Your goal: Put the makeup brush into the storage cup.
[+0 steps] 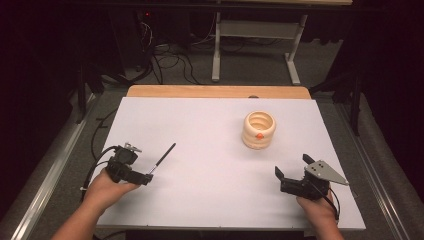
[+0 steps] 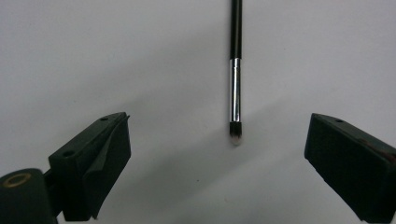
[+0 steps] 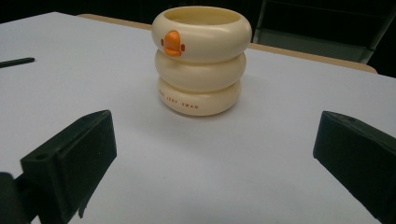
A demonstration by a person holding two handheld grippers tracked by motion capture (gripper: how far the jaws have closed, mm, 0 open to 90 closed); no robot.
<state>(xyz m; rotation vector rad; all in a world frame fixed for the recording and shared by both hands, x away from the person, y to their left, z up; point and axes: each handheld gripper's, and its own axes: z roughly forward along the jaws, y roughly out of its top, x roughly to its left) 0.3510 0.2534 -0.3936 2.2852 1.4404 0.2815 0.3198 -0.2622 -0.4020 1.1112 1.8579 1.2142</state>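
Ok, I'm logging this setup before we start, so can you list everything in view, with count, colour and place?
Makeup brush: one, black handle with silver ferrule, lying on the sheet's left part, bristle tip toward the left tongs.
Ringed cup: one, cream with an orange beak-like knob, standing upright right of centre, its top open.
Table sheet: one, white, covering the table.
Wooden table edge: one, light brown, along the far side.
Desk frame: one, grey, on the floor beyond.
Cables: several, black, on the far floor.
Left tongs: one, black, open, brush tip between the jaws, untouched.
Right tongs: one, black, open, facing the cup.
Hands: two, at the near edge.
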